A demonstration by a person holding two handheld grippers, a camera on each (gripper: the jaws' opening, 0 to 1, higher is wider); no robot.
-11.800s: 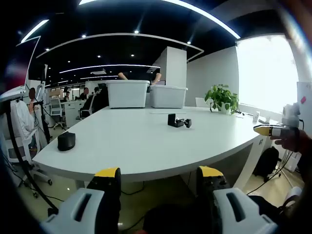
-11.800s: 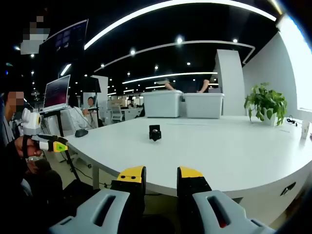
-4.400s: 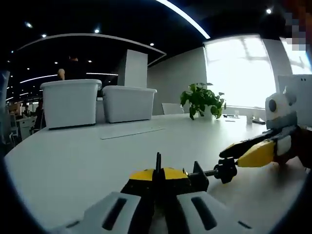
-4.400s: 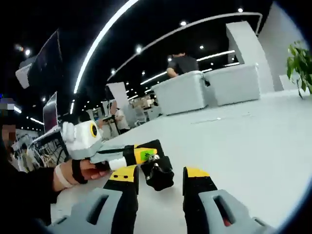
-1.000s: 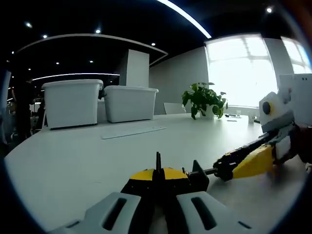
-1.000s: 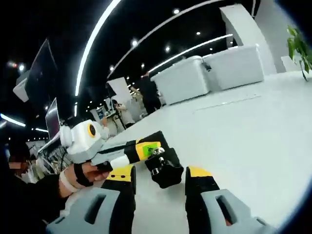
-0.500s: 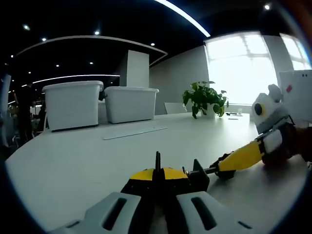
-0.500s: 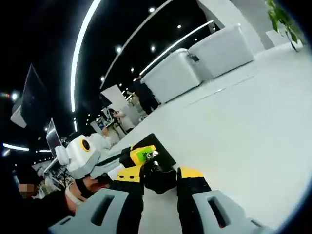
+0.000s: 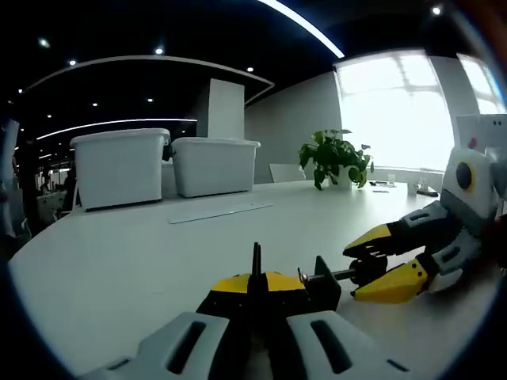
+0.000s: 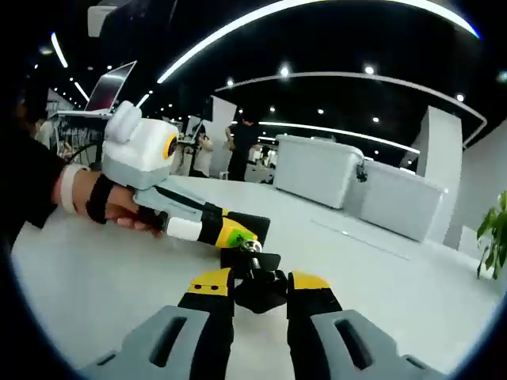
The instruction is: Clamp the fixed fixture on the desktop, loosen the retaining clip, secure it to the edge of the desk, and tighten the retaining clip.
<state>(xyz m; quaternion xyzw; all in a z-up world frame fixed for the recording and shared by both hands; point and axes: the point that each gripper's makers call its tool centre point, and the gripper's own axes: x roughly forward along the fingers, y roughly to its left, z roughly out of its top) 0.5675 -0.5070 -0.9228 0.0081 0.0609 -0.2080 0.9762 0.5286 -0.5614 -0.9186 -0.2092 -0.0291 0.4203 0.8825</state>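
Fixture (image 9: 321, 283) sits on the white desk (image 9: 119, 253), pinched tight at the tip of the left gripper (image 9: 255, 286). Its thin screw pokes out sideways toward the right gripper (image 9: 379, 261), whose yellow jaws sit half open around the black knob (image 10: 260, 291). It looks small, black and hard

No readable text, labels, brands or numbers anywhere in either view
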